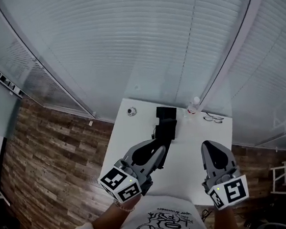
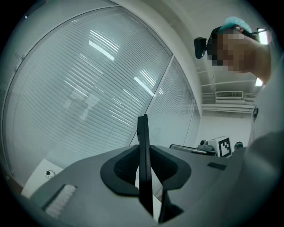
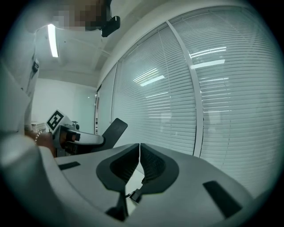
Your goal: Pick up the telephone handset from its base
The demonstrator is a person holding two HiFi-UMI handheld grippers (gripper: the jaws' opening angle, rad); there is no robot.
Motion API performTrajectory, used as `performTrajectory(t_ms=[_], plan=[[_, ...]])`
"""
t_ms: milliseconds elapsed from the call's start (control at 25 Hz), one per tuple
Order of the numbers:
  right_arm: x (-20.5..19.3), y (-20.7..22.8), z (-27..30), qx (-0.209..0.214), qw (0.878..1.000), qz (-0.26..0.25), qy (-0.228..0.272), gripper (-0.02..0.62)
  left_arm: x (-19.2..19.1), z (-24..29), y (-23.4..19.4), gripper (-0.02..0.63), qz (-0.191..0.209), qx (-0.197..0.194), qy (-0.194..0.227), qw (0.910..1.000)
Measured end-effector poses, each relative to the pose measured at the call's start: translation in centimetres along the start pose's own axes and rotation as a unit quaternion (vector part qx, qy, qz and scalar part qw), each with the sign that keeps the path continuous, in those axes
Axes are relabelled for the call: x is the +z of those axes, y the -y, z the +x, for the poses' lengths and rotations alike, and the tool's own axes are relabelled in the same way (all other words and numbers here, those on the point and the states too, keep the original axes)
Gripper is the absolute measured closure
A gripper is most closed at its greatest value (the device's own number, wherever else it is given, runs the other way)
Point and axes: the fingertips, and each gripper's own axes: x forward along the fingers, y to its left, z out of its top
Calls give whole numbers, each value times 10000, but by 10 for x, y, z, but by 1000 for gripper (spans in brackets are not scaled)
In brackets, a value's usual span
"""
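Nearest the person, over the near edge of the white tabletop, the right gripper is seen with its jaws closed together and nothing between them. Just to its left, the left gripper is clamped on the black telephone handset, which is seen edge-on as a thin slab standing up between the pads. A slip or a swing is judged to be the main risk: the handset is gripped near one end only, so most of its length overhangs beyond the jaws, and a quick turn of the hand could lever it loose. A cord cannot be made out. Beyond the jaws the handset reaches toward the black base, set near the tabletop's far edge between a small round object and a bottle.
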Motion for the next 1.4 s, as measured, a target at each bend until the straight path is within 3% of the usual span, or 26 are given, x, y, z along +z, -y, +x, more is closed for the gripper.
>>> performTrajectory(t_ms=[720,1400], plan=[[25,-17,-39,-41,9997,-100,211,589,20,-19,47,537,343,-373,297,9983],[36,-26,-45,105,9993,-206,294,589,22,-23,53,535,362,-346,266,9984]])
